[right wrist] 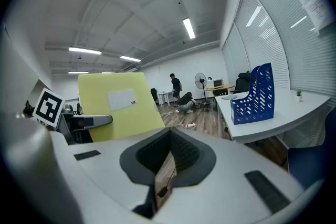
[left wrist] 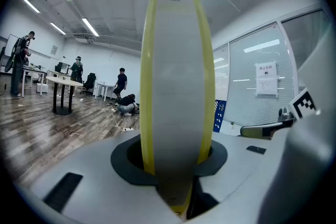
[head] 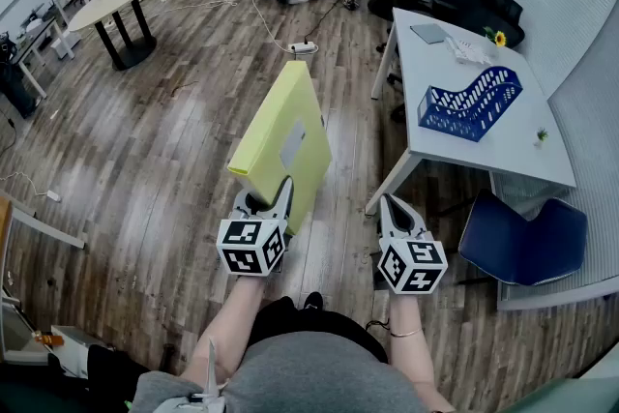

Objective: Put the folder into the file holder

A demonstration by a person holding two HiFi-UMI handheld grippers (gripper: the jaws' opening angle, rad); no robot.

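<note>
A yellow folder (head: 280, 135) with a white label stands on edge over the wooden floor, and my left gripper (head: 271, 195) is shut on its near lower end. In the left gripper view the folder's spine (left wrist: 176, 86) rises upright from between the jaws. The blue mesh file holder (head: 471, 102) stands on the white table (head: 455, 145) to the right, well apart from the folder. My right gripper (head: 392, 205) hangs beside the left one with its jaws together and nothing between them. From the right gripper view I see the folder (right wrist: 118, 107) at left and the file holder (right wrist: 254, 94) at right.
A blue chair (head: 522, 242) sits at the table's near end. On the table's far end lie a grey pad (head: 428, 33) and a small sunflower (head: 498, 38). A power strip (head: 303, 46) with cables lies on the floor. A round table (head: 111, 0) and people stand far back.
</note>
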